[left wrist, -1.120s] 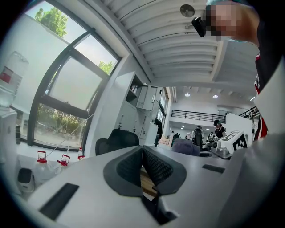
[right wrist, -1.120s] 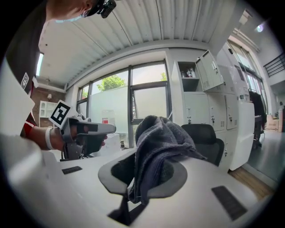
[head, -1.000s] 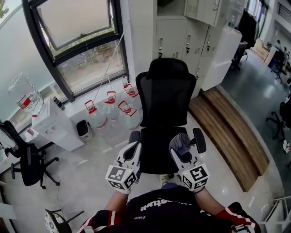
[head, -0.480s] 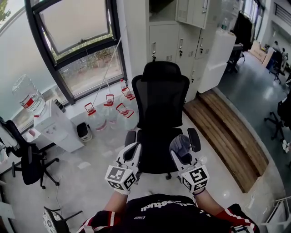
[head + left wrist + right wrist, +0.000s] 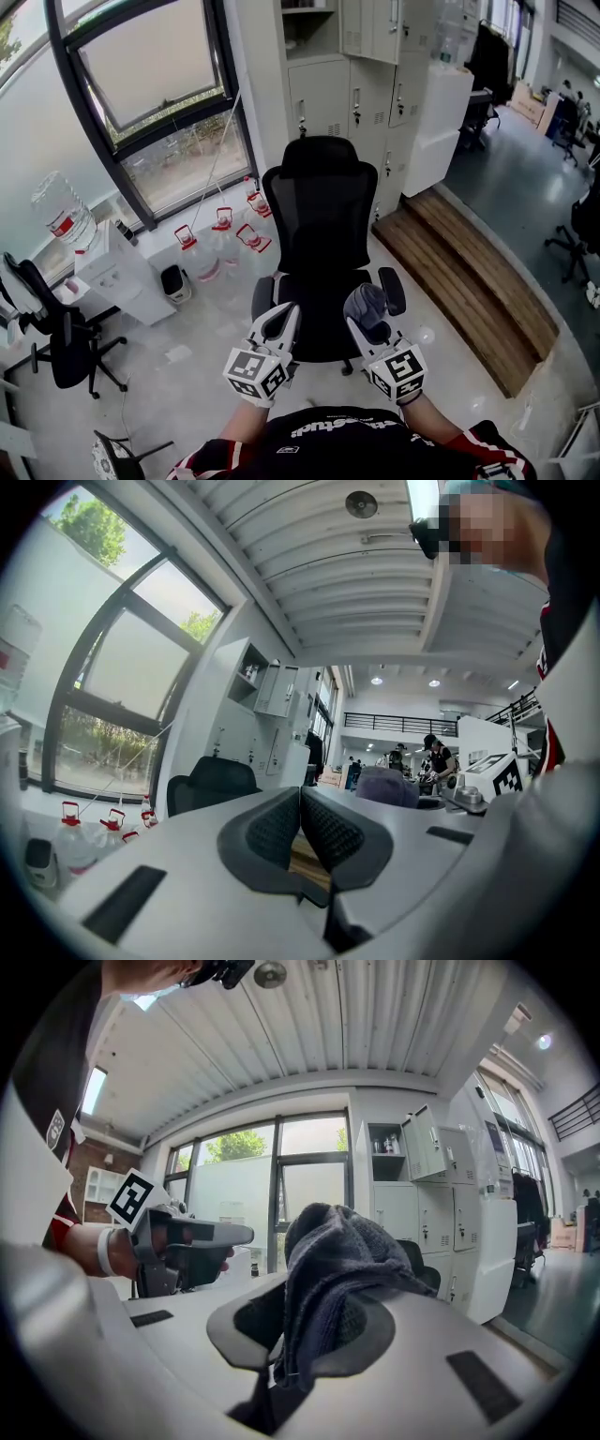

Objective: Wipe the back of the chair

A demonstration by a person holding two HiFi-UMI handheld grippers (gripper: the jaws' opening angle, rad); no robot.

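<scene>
The right gripper (image 5: 367,317) is clamped on a bunched grey cloth (image 5: 368,298) that stands up above its jaws; the left gripper (image 5: 281,323) has its jaws pressed together on nothing; the black chair (image 5: 323,211) stands just ahead, seat towards the person, neither tool touching it; the wipe should go best with the cloth's loose bulk laid broad against the mesh back; the chair probably rolls, so press lightly.

- Right gripper (image 5: 305,1324): jaws clamping a grey cloth (image 5: 330,1258), which is bunching above them and draping over the right jaw.
- Left gripper (image 5: 239,1235): hovering at left, a hand (image 5: 124,1247) gripping it, its marker cube (image 5: 131,1199) facing the camera.
- Black chair (image 5: 427,1274): peeking out behind the cloth.
- White lockers (image 5: 422,1185): standing beside a tall window (image 5: 281,1185).
</scene>
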